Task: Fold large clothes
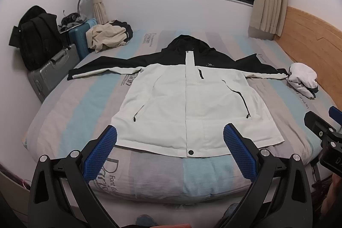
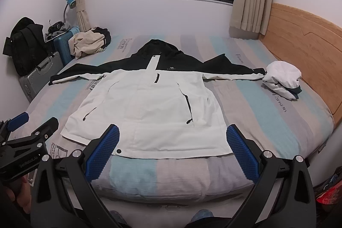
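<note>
Jacket (image 1: 188,104) flat on bed (image 1: 85,112), sleeves out; both grippers' fingers (image 1: 100,153) apparently empty.

The bed (image 1: 70,112), covered in a sheet striped grey and pale blue, filled the space ahead of both open jaws. A white-and-black jacket (image 1: 188,104) lay flat on it, sleeves spread, its hem just beyond the fingertips. A folded white garment (image 2: 282,78) sat far right, a crumpled beige one (image 1: 109,36) far left.

White-and-black hooded jacket (image 1: 183,99) flat, front up, sleeves outspread on striped bed (image 1: 70,112)
</note>
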The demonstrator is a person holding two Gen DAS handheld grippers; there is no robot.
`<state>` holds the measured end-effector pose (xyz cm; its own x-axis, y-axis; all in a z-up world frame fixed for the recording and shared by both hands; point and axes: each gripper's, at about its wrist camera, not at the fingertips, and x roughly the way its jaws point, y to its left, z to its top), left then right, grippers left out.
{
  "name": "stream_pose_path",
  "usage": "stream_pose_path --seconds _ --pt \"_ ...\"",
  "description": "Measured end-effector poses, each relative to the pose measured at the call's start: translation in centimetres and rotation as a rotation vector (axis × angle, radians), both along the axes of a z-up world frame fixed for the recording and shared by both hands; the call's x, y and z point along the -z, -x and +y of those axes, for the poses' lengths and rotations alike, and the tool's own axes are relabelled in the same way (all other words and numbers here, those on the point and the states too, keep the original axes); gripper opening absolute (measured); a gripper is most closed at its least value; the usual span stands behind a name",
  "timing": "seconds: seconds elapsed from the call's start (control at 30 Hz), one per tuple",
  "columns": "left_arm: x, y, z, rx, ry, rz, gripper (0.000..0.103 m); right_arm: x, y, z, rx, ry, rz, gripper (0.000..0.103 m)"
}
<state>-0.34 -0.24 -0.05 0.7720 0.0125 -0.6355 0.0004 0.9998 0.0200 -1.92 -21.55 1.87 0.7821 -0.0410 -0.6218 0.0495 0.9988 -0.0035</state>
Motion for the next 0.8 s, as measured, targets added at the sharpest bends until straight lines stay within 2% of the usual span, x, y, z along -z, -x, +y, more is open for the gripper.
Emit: stream_pose_path --seconds 0.8 --pt "-0.17 0.16 0.07 0.006 0.017 0.002 0.097 0.09 0.45 0.29 -0.011 0.007 0.0 0.096"
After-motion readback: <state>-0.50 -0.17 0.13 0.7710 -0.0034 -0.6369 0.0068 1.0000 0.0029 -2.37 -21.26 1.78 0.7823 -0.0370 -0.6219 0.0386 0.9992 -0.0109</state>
